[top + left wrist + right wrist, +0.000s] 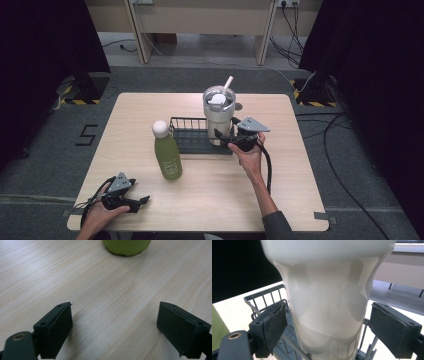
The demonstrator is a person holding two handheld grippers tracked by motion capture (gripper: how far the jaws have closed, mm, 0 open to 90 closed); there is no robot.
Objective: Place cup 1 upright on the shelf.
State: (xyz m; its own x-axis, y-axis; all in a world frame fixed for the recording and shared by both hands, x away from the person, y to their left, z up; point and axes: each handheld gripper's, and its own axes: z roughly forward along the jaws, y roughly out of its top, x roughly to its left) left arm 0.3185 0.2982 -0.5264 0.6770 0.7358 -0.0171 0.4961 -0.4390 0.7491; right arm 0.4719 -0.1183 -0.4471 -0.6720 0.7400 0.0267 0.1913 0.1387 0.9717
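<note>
Nearest me, at the desk's (300,200) front left corner, a hand rests with the left gripper (131,201) low on the wood — its jaws stand wide apart with bare desk between them, pointing toward the desk's middle. In the left gripper view the jaws frame plain wood grain, and the green bottle's (126,246) base sits well ahead of them.

A little farther in, left of centre, that bottle (166,151) stands upright with its white cap on, just beside the basket's front left corner.

Beyond it, the black wire basket (187,131) lies at the middle of the desk. The cream tumbler (219,116) stands upright in its right end, straw poking from the lid.

The right gripper (223,138) reaches in from the front right — jaws spread wide on either side of the tumbler's (328,302) narrow lower body, neither pad pressing it.
</note>
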